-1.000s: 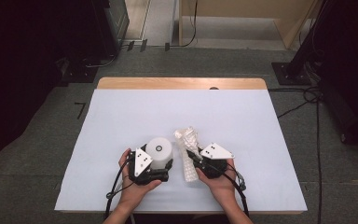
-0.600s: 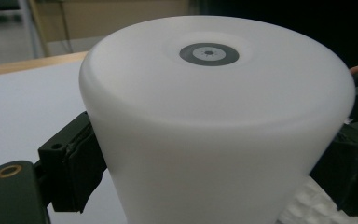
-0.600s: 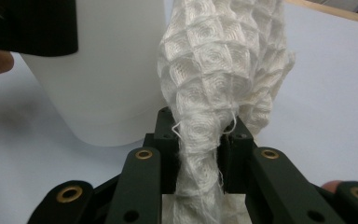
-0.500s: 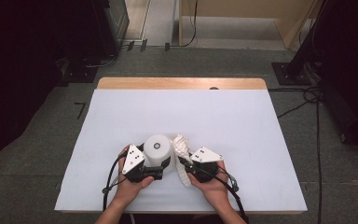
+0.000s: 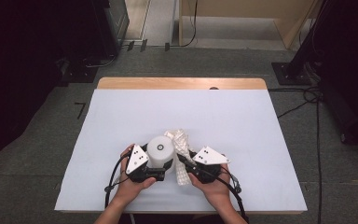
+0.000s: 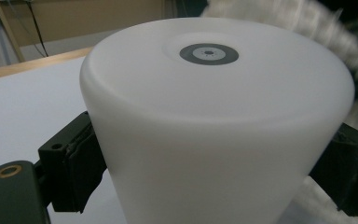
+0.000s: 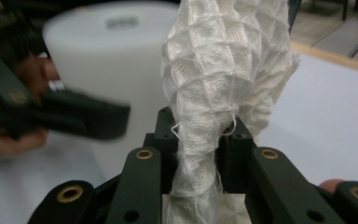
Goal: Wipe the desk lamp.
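Observation:
A white plastic cup stands near the table's front edge. Its closed end, marked with a small grey ring, faces up. My left gripper is shut on the cup, with one black jaw pressed against each side of the cup. My right gripper is shut on a white waffle-weave cloth. The cloth is bunched between the jaws, and the cloth rises above them right beside the cup. In the right gripper view the left gripper shows blurred at the left.
The table is covered in white, with a wooden strip along its far edge. Dark equipment, cables and grey floor surround it. Both hands work close to the front edge, near the middle.
The cloth has swung in closer against the cup's side. Both hands have barely shifted and both grips are unchanged.

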`<state>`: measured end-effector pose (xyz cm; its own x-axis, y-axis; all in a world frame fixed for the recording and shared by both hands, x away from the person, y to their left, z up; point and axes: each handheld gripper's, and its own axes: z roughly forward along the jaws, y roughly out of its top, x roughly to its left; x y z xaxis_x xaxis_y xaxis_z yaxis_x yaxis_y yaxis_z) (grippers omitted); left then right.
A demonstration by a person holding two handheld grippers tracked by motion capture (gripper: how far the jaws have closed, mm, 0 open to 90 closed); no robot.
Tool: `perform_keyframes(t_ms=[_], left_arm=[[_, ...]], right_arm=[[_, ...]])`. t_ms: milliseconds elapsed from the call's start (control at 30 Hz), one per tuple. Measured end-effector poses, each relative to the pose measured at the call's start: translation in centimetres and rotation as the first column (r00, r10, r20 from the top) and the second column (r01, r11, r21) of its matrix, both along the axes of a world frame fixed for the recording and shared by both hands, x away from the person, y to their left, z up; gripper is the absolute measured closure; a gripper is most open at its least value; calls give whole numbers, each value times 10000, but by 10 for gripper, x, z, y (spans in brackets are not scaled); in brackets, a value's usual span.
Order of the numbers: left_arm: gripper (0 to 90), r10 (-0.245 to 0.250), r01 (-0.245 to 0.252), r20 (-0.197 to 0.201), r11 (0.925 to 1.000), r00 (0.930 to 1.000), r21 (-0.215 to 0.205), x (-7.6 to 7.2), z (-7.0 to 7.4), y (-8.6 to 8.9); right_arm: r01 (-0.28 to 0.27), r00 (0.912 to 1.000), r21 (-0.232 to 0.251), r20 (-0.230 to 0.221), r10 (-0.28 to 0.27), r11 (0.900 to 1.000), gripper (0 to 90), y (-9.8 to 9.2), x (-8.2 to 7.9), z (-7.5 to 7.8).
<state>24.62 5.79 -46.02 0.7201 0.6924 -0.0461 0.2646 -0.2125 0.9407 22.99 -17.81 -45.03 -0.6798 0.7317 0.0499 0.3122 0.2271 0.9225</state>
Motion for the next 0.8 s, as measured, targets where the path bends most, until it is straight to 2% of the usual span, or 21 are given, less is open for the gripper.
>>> perform_keyframes(t_ms=[67, 133, 200, 267, 367, 433, 533, 667, 733, 800], left_arm=[[84, -13, 11, -96, 9997, 10000, -228, 2, 1, 3], [84, -38, 37, -43, 9997, 10000, -246, 2, 2, 4], [84, -71, 71, -12, 9997, 10000, -238, 2, 2, 5], [85, -197, 195, -81, 9995, 9998, -250, 2, 1, 4], [85, -201, 201, -36, 9998, 9998, 41, 2, -2, 1], [85, -217, 217, -38, 9997, 9998, 125, 2, -3, -1], [85, -220, 220, -24, 9997, 9998, 128, 2, -3, -2], [84, -157, 157, 69, 9999, 9999, 49, 2, -1, 0], [85, -95, 95, 113, 10000, 9999, 4, 3, 0, 2], [85, -77, 78, 108, 9999, 9999, -76, 3, 0, 3]], right_arm=[[-16, 9993, -240, -371, 7, 9997, 727, 3, 3, -10], [-82, 9974, -454, -724, 49, 9989, 727, 5, 7, -18], [-223, 9953, -310, -949, 192, 9993, 726, 5, 9, -23], [-257, 9958, -211, -888, 237, 9994, 726, 3, 9, -21], [-234, 9986, 103, -481, 239, 9997, 726, 0, 6, -11], [-171, 9998, 158, -47, 172, 9997, 726, -2, 3, -3], [-145, 9998, 257, 109, 142, 9996, 727, -3, 1, 2], [-134, 9996, 67, -238, 136, 9999, 727, -2, 4, -5], [-193, 9967, -240, -792, 174, 9995, 726, 2, 9, -16], [-331, 9931, -220, -1129, 305, 9992, 726, 3, 11, -22]])
